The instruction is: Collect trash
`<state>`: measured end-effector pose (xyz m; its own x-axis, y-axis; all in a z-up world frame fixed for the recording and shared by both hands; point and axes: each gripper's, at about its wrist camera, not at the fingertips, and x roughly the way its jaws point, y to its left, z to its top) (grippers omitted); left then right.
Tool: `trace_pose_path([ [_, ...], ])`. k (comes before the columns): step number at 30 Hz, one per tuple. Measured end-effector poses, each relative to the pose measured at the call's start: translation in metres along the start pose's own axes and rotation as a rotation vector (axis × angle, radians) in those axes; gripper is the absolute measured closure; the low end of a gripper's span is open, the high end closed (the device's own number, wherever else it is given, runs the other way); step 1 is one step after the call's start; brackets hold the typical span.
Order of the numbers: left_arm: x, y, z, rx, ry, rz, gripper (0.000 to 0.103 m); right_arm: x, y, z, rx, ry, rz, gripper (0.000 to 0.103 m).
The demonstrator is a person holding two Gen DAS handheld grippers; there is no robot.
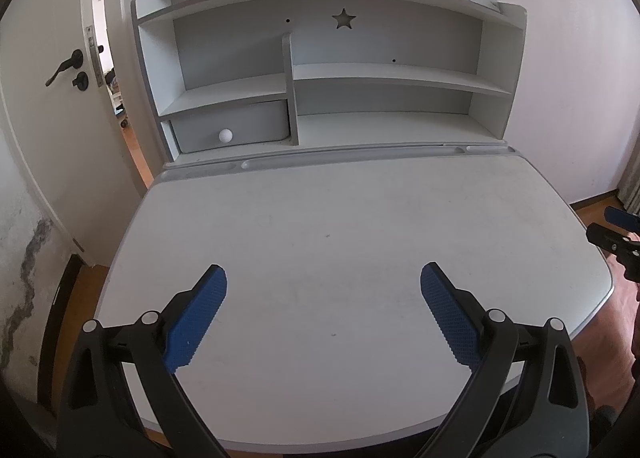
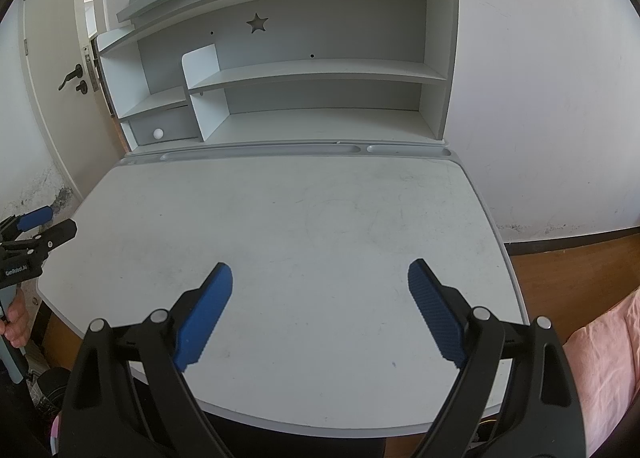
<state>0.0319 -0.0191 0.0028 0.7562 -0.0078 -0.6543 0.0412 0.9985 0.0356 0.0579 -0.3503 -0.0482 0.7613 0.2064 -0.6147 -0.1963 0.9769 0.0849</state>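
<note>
Both tongs held wide over a bare white bench

The left tongs (image 1: 323,278) are seen spread wide with nothing between the blue pads; the right tongs (image 2: 320,276) likewise. No trash can be made out on the bench (image 1: 360,218). At twelve o'clock a shelf unit (image 1: 384,74) is set, its drawer knob (image 1: 225,135) at eleven.

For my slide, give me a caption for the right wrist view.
Open right gripper above a white desk with nothing between its jaws, shelf unit behind, left gripper at the edge.
</note>
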Motion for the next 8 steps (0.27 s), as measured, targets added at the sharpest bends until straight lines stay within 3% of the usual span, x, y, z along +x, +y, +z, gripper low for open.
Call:
trace_pose_path([
  [8,0.0032,0.0016,0.0028,-0.007,0.015,-0.007,0.008,0.0012,-0.0021,-0.0003,-0.001,-0.001,0.000,0.017],
])
